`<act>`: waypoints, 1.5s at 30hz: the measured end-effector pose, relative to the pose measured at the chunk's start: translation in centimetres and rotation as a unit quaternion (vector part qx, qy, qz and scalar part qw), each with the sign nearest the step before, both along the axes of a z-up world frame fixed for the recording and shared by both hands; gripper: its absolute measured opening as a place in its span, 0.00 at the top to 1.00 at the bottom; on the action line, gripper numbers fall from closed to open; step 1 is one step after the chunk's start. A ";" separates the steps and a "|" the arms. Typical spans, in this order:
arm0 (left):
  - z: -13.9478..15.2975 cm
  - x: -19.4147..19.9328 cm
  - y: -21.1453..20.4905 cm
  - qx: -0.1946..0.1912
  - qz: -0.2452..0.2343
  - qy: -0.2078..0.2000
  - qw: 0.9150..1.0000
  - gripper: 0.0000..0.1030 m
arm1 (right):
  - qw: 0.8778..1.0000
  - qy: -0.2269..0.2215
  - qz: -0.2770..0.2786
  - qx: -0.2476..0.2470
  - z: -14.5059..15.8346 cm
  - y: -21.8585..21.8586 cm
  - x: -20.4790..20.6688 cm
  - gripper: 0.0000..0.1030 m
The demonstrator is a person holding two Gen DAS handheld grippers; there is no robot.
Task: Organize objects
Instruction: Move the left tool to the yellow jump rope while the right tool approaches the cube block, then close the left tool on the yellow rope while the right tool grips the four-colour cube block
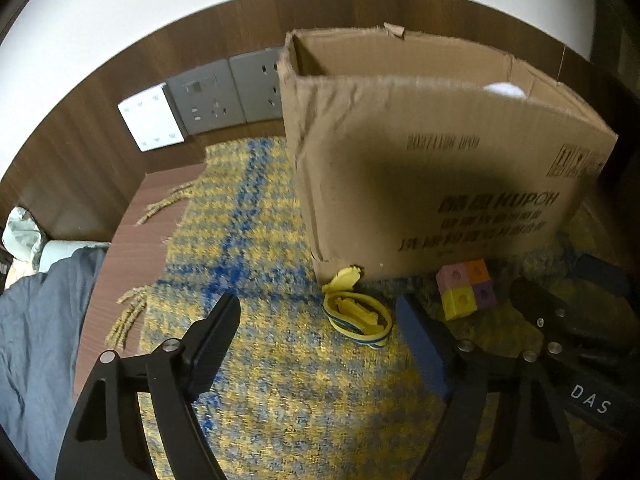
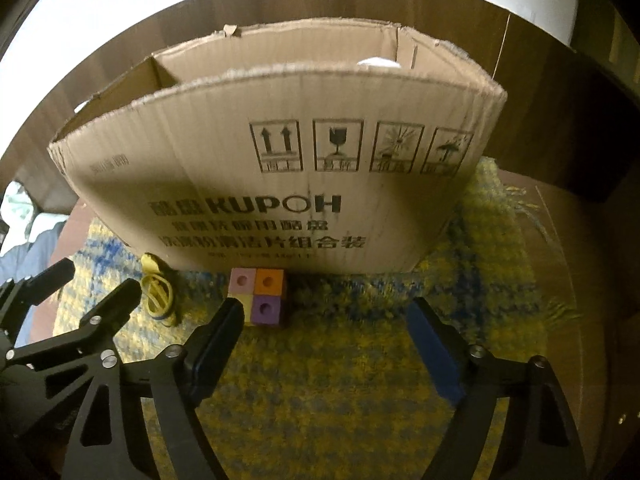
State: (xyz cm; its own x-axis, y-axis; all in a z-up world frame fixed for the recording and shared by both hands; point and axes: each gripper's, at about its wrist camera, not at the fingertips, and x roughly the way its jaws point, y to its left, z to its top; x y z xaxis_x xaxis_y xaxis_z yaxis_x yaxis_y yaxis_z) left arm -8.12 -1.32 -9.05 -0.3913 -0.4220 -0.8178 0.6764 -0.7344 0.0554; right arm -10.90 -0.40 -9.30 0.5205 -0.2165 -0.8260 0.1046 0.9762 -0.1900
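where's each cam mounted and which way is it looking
Left wrist: on the left gripper, angled down at the yellow strap toy before the cardboard box; shows its own open fingers and the right gripper.
Right wrist: on the right gripper, angled down at the coloured cube block; shows its own open fingers and the left gripper at the left edge.
Shared: box, toy, block, yellow-blue rug.

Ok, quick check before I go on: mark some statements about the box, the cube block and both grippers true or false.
1. The cardboard box is open-topped. True.
2. The four-colour cube block is inside the box. False: it sits on the yellow-and-blue rug in front of it.
3. The right gripper holds the block. False: its jaws are open and empty.
4. The yellow strap lies ahead of the left gripper. True.
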 end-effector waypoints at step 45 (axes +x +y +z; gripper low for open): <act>-2.8 0.7 -2.2 0.031 -0.002 0.003 1.000 0.57 | 1.000 0.002 0.030 -0.006 -2.8 -0.2 2.1 0.19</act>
State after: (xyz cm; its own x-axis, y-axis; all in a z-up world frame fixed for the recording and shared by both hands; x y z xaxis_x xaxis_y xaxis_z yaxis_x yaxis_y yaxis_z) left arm -7.44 -3.52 -11.88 -0.3981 -0.3685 -0.8401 0.6732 -0.7395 0.0054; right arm -8.81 -0.60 -12.14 0.5290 -0.1946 -0.8260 0.0444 0.9784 -0.2021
